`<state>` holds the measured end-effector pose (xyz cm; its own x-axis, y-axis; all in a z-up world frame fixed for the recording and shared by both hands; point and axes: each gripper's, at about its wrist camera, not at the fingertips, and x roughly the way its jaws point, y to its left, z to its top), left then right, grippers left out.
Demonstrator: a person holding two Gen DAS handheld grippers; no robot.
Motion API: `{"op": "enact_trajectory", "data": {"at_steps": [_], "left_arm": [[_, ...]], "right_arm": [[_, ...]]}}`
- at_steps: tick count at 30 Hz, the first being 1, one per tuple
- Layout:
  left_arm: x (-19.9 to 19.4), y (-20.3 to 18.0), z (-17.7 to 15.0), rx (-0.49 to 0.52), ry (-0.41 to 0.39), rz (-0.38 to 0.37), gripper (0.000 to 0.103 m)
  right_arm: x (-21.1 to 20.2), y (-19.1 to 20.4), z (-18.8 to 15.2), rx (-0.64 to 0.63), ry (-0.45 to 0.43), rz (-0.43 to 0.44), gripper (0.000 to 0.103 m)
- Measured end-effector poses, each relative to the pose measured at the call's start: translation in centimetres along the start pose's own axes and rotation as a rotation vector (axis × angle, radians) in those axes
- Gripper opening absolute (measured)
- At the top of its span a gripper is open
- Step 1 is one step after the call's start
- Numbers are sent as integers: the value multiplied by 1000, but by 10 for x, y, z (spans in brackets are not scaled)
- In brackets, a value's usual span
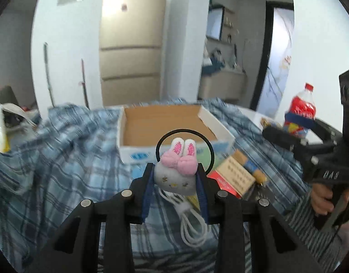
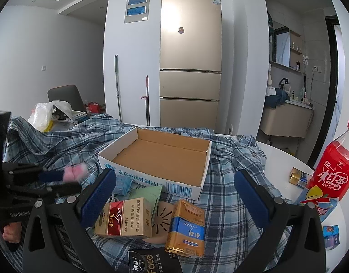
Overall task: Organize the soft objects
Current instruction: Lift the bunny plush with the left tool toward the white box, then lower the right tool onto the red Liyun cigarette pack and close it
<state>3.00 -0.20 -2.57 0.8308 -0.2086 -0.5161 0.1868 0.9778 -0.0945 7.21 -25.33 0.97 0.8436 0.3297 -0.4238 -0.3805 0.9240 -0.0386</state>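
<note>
A small grey plush bunny head (image 1: 174, 178) with a pink bow and a black elastic loop sits between the pads of my left gripper (image 1: 175, 168), which is shut on it and holds it above the plaid cloth. In the right wrist view the bunny's pink bow (image 2: 75, 173) shows at the tips of the left gripper (image 2: 60, 179), left of the box. An open, empty cardboard box (image 1: 129, 153) (image 2: 151, 177) lies just beyond. My right gripper (image 2: 174, 182) stands open over the clutter in front of the box, nothing between its blue pads (image 2: 99, 195).
A blue plaid cloth (image 2: 231, 204) covers the table. On it lie a red-gold pack (image 2: 124, 218), a gold-blue pack (image 2: 185, 227), a green sheet (image 2: 149, 194) and a white cable (image 1: 192, 227). A red iced-tea bottle (image 2: 331, 170) stands right; a plastic bag (image 2: 44, 113) far left.
</note>
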Motion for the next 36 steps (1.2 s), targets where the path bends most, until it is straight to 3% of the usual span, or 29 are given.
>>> {"op": "enact_trajectory", "data": {"at_steps": [7, 11, 15, 21, 30, 32, 33, 36], "left_arm": [[-11, 5, 4, -21, -62, 75, 36], [-18, 15, 5, -81, -110, 90, 36], [-16, 25, 4, -128, -100, 118, 36], [-17, 25, 3, -130, -104, 142, 36], [-15, 25, 3, -131, -98, 161, 36], [-15, 24, 2, -130, -95, 160, 36], [-14, 24, 2, -129, -91, 159, 36], [-14, 25, 2, -134, -90, 159, 37]], "right_arm": [[14, 29, 2, -95, 161, 18, 103], [29, 52, -1, -174, 267, -29, 103], [43, 70, -11, -197, 364, -50, 103], [55, 99, -26, -303, 394, -129, 103], [69, 106, -40, -300, 444, -156, 103], [71, 105, -41, -294, 433, -162, 99], [71, 105, -41, -293, 426, -161, 91], [69, 106, -41, -298, 416, -159, 90]]}}
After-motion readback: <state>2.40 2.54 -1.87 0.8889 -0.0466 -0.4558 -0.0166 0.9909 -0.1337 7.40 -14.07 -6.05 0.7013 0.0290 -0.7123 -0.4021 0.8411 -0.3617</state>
